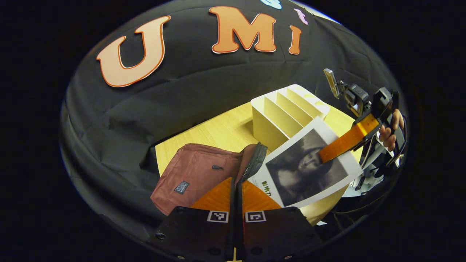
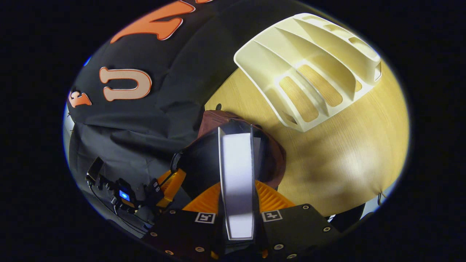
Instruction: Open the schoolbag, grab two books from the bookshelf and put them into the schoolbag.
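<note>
The right gripper (image 2: 238, 203) clamped a book (image 2: 237, 174), long axis toward 12 o'clock, into the open bag (image 2: 271, 153). The left gripper (image 1: 235, 196), closed, pinched the bag's zipper edge (image 1: 255, 162).

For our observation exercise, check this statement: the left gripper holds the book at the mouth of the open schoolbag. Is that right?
Not quite: the right gripper holds the book at the mouth of the open schoolbag. The right gripper view shows the book between its own jaws.
</note>
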Demonstrator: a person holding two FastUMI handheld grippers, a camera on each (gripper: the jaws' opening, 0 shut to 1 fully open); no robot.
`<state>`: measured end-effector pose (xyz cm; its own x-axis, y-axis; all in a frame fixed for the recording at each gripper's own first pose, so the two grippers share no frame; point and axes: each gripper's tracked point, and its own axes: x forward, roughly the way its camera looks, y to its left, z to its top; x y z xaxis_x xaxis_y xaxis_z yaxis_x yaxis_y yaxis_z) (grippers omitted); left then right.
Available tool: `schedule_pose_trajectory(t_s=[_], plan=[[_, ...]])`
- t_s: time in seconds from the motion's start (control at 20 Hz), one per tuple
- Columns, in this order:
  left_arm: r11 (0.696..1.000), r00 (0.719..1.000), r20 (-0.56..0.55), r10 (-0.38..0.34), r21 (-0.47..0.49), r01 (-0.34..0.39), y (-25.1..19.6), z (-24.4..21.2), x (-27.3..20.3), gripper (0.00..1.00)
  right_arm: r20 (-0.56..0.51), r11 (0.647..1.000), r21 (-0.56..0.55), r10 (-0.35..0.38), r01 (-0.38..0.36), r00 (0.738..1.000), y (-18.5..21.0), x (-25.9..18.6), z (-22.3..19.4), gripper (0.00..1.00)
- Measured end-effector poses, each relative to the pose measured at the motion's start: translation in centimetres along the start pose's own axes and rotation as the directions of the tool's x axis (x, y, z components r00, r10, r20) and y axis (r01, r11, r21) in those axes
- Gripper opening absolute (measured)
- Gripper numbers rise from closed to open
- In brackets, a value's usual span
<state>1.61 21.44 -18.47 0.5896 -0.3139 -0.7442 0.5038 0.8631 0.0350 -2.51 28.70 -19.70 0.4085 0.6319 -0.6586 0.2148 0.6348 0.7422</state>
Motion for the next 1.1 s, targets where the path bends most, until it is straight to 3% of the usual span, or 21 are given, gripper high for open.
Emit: schedule_pose_trajectory(t_s=[0.35,0.5,1.0,1.05,1.1], plan=[[0.999,1.000,0.011,-0.023,0.024,0.023,-0.7,0.8,-0.5,0.02,0.013,0.994,0.089,0.064,-0.065,0.998,1.7,6.8,-1.4,0.31],[0.998,0.999,0.020,-0.034,0.045,0.033,-1.1,1.4,-0.8,0.03,0.068,0.986,0.132,0.090,-0.098,0.994,2.3,8.9,-1.1,0.31],[0.992,0.996,0.038,-0.080,0.100,0.076,-2.9,2.6,-1.3,0.02,0.144,0.985,0.118,0.109,-0.126,0.984,4.0,14.4,-1.9,0.32],[0.992,0.996,0.034,-0.080,0.103,0.076,-2.8,2.6,-1.4,0.03,0.149,0.985,0.115,0.108,-0.125,0.983,4.2,15.1,-1.8,0.33],[0.992,0.996,0.038,-0.082,0.103,0.077,-2.8,2.7,-1.4,0.02,0.149,0.988,0.113,0.092,-0.109,0.985,3.9,15.8,-1.8,0.43]])
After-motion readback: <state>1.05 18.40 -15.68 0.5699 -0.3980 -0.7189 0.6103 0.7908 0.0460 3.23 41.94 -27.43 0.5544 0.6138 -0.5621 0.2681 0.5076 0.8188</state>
